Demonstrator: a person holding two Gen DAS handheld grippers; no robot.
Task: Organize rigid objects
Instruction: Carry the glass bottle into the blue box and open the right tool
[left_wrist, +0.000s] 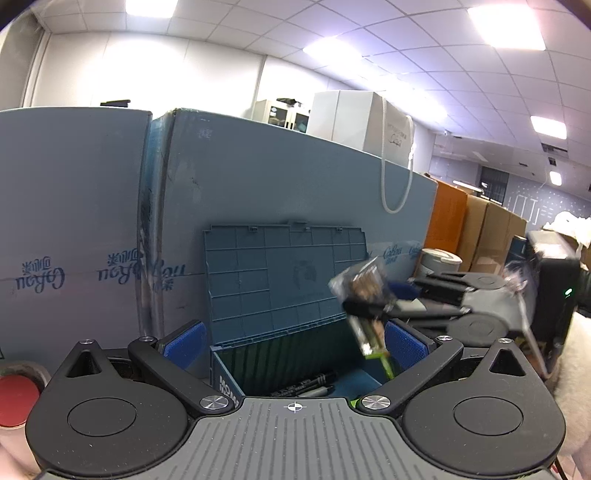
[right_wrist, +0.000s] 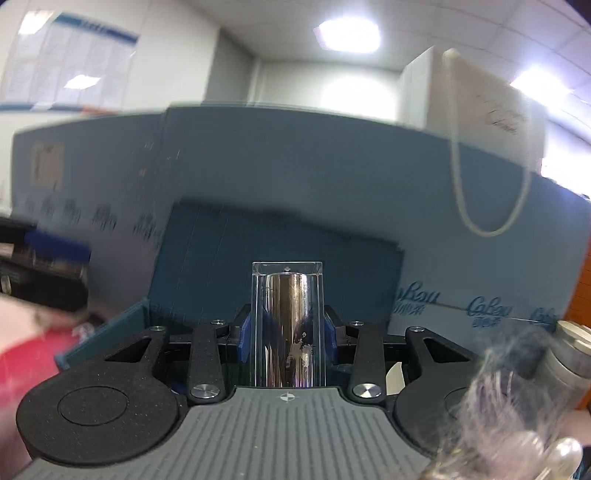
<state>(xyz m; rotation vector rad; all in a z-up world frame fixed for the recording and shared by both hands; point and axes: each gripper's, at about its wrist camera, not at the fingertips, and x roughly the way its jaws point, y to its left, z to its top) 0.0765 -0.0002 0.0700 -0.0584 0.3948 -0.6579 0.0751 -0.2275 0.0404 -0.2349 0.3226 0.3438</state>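
A blue storage box (left_wrist: 225, 373) stands open before me, its ribbed lid (left_wrist: 280, 280) leaning back on cardboard boxes. Black markers (left_wrist: 306, 384) lie inside. My left gripper (left_wrist: 293, 343) is open and empty over the box's front. My right gripper (right_wrist: 288, 328) is shut on a clear plastic pack holding a shiny metal cylinder (right_wrist: 288, 325). In the left wrist view the right gripper (left_wrist: 373, 306) holds this pack (left_wrist: 364, 295) above the box's right side, blurred. The box wall (right_wrist: 107, 339) shows low in the right wrist view.
Large blue cardboard boxes (left_wrist: 295, 177) form a wall behind the box. A white paper bag (left_wrist: 362, 118) sits on top of them. A grey can (left_wrist: 441, 262) and brown cartons (left_wrist: 480, 229) stand at right. A red object (left_wrist: 16, 398) lies at left.
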